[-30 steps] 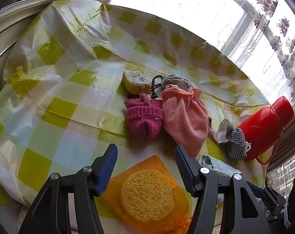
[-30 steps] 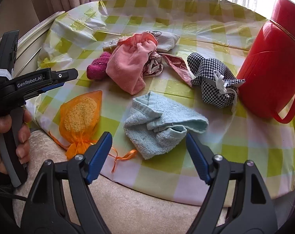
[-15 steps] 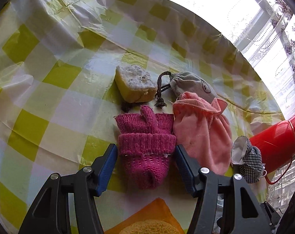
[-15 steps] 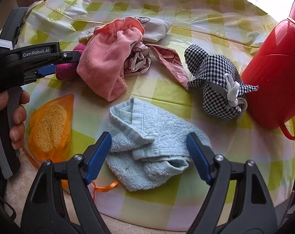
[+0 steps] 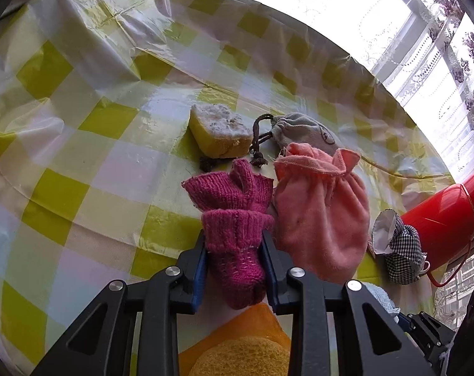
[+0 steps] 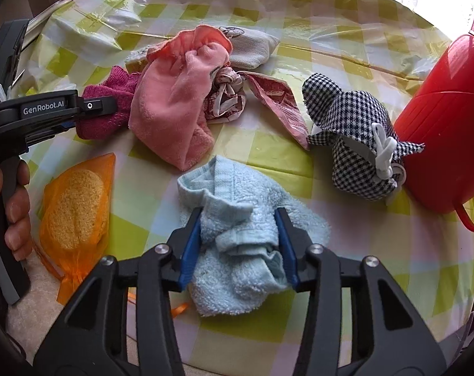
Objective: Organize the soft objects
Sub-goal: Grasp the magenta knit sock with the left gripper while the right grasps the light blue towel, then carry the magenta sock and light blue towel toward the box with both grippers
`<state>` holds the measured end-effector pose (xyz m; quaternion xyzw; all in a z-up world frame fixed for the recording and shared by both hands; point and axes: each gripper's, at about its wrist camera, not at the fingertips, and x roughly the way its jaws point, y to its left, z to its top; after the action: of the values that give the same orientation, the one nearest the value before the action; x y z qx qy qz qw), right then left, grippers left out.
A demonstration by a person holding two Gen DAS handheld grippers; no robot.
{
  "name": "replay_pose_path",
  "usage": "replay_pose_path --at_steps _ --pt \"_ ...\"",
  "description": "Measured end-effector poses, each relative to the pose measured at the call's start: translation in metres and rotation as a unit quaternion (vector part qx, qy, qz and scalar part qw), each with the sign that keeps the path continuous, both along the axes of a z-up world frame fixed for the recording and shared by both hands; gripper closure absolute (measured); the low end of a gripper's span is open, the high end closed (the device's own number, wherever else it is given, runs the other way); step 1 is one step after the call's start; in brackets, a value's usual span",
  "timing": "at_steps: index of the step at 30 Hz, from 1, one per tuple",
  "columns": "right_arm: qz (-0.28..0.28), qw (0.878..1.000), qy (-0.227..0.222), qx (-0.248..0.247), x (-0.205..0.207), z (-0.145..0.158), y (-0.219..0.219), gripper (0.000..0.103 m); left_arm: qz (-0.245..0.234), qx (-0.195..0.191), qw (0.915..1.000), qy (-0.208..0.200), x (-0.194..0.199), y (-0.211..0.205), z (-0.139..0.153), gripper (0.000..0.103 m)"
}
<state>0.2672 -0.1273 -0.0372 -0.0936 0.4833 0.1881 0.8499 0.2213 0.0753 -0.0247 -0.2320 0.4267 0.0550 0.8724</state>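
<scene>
A magenta knit mitten [image 5: 234, 235] sits between blue-padded black jaws, a salmon-pink pouch [image 5: 321, 219] to their right. A pale blue towel [image 6: 237, 244] fills the other jaws. Beyond them: a black-and-white houndstooth pouch [image 6: 352, 144], a red jug [image 6: 440, 125], an orange mesh bag [image 6: 77, 206] and a yellow sponge [image 5: 219, 134] on the worktop's yellow-green-and-white checked cloth [image 5: 80, 156].
</scene>
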Motion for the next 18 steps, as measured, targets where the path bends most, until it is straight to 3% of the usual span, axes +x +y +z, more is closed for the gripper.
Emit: replay_pose_path --at_steps 5,12,18 --pt "0.004 1.0 -0.003 0.022 -0.007 0.005 -0.005 0.068 0.022 0.008 0.9995 -0.02 -0.021 0.004 0.012 0.072" --pt "0.002 0.999 -0.018 0.036 -0.019 0.019 -0.013 0.069 0.017 0.031 0.9983 -0.046 -0.04 -0.009 0.035 0.072" --pt "-0.014 0.998 -0.026 0.055 -0.034 0.03 -0.031 0.069 -0.003 0.023 0.9981 -0.056 -0.055 -0.031 0.045 0.072"
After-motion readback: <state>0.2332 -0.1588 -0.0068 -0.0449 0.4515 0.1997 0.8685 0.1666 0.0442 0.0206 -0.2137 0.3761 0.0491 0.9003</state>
